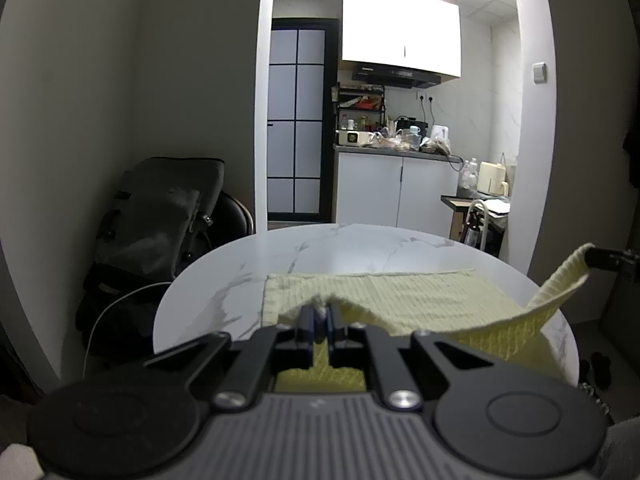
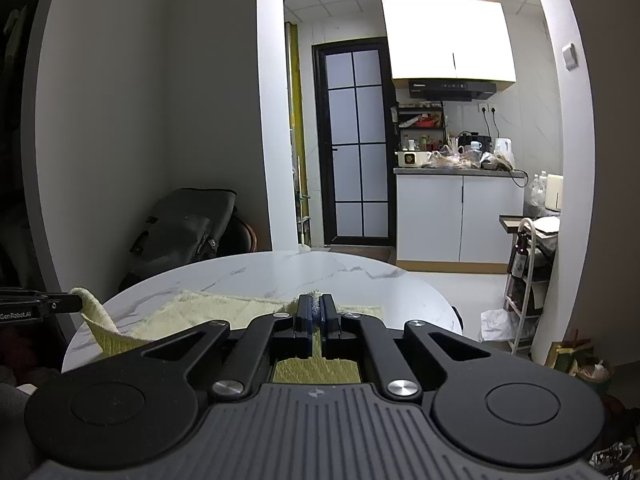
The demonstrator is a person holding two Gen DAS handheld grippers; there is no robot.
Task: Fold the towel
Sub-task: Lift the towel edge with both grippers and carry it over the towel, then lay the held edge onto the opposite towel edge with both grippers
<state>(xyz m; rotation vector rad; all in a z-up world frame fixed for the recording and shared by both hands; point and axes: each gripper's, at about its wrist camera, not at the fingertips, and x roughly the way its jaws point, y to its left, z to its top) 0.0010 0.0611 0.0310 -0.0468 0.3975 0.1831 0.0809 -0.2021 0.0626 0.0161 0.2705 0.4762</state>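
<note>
Left gripper [image 1: 319,312]: pressed together on the near edge of the pale yellow waffle-weave towel [image 1: 400,294], cloth pinched between the blue pads, a small peak raised at the nip.

Right gripper [image 2: 316,307]: same state, clamped on the near edge at its own corner; also visible from the left wrist view at far right, holding its corner higher off the tabletop.

Towel location: far portion flat on the round white marble-pattern table [image 1: 248,264], near edge lifted clear between the two grippers. Near-edge strip sags between the two pinch points.

Key relation: flat part lies straight ahead of both grippers, away from the person. Long axis runs left-right, roughly parallel to the line between the grippers. Far edge looks straight, about square to the fingers. Each gripper on its own corner, neither nearer to the far edge as far as can be judged. Probably mid-fold: carrying the near edge forward over the flat part to meet the far edge. Equal travel on both sides needed, otherwise skewed edges.

Containers: none on the table. Beyond it, dark bag [image 1: 160,208] on a chair, contents unseen. Kitchen counter [image 2: 456,170] cluttered with appliances and bags; white trolley [image 2: 528,276] holding a dark bottle.
</note>
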